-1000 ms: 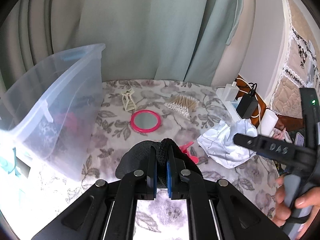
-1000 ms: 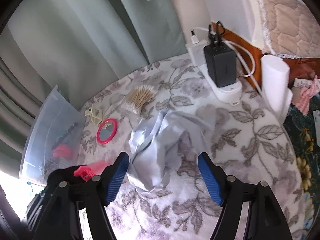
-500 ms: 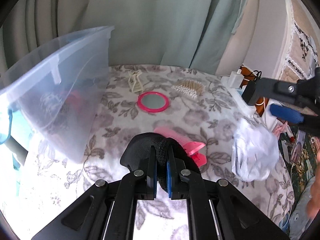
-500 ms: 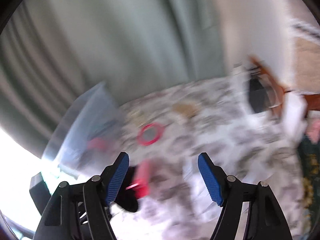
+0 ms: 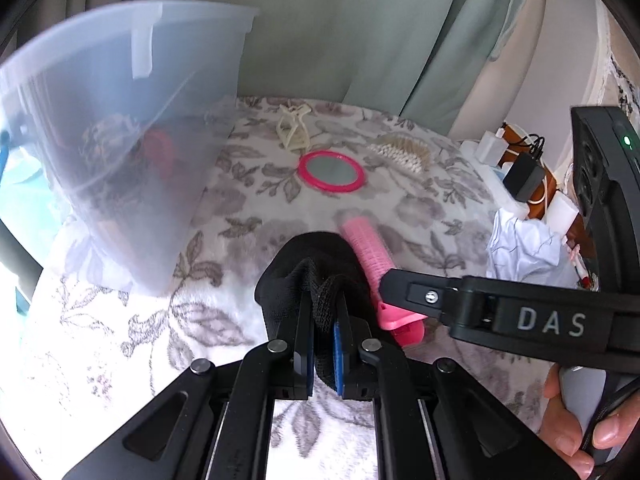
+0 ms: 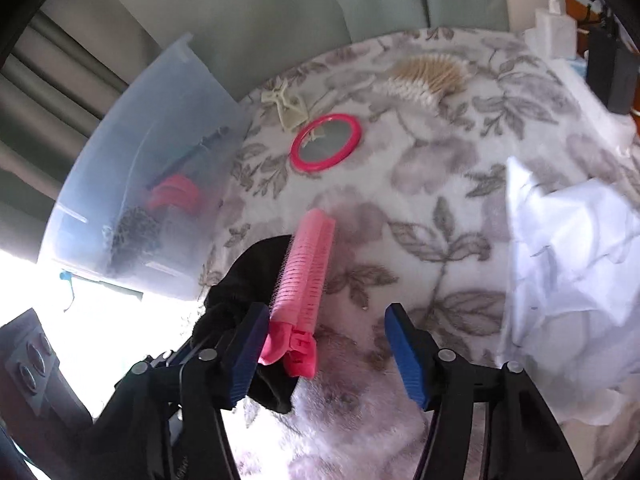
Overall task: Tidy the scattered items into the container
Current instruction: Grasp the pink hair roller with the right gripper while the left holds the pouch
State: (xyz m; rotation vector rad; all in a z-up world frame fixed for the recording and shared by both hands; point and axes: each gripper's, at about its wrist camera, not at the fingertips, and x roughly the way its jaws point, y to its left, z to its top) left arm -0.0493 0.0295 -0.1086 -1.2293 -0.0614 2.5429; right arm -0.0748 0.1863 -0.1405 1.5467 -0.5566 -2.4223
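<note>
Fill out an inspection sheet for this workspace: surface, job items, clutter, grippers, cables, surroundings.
Surface: floral blanket, soft and uneven.
Job's things: clear bin at left, already holding items; pink hair roller, round mirror, cream hair clip, cotton swabs and white cloth lie outside it.
Clutter: nothing seen beyond these.
Grippers: left gripper shut on black cloth; right gripper closing, roller's clip end between its jaws, against the left pad, not yet clamped.
Cables: white cable at the black charger on the power strip.
Surroundings: green curtain behind, quilted headboard at right.
</note>
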